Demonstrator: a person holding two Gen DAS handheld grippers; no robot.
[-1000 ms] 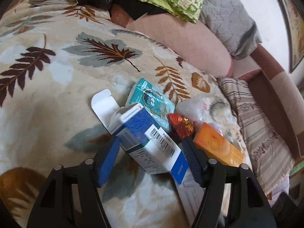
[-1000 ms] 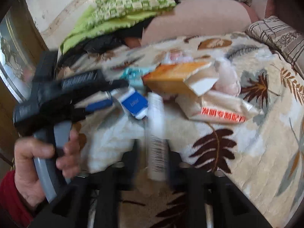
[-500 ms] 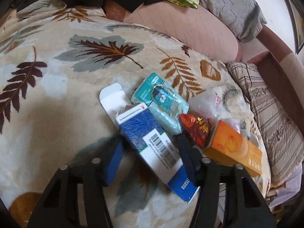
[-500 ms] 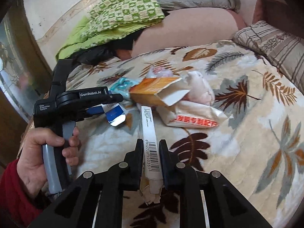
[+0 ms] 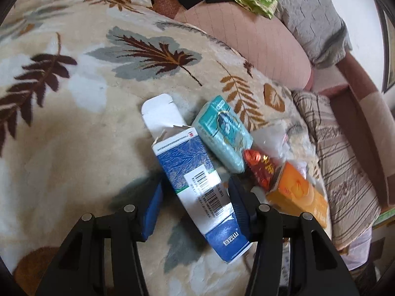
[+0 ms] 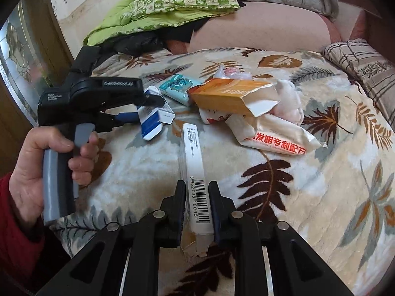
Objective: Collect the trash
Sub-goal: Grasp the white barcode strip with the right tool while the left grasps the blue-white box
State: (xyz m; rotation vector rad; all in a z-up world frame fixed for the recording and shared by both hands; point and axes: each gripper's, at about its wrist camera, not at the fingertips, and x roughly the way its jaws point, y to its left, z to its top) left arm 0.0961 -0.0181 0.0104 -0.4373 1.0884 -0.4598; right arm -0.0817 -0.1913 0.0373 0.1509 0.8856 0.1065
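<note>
A: While the left gripper [image 5: 195, 202] straddled the blue-and-white carton [image 5: 197, 180], its jaws stood wide, pads either side of the box, contact not clear. Carton lay on the leaf-print blanket [image 5: 74, 128], torn flap open at the far end, barcode facing up, white characters on the blue near end, too small to read

B: And the right one?

A: Right gripper [image 6: 196, 204] was clamped on a slim white box [image 6: 195, 170], jaws nearly closed on its near end. Barcode read 6 952738 100351. Far end pointed at the pile

B: Rest of the trash?

A: Clustered mid-blanket: teal tissue pack [image 5: 223, 133] with a cartoon print, red-orange foil wrapper [image 5: 260, 167], orange carton [image 6: 232, 96] with its end flap open, cream sachet [image 6: 276, 135] with red characters 发明专利配方. Left gripper body was marked "GenRobot.AI" and "Data Acquisition System", held by a hand [image 6: 39, 167] in a red sleeve
</note>
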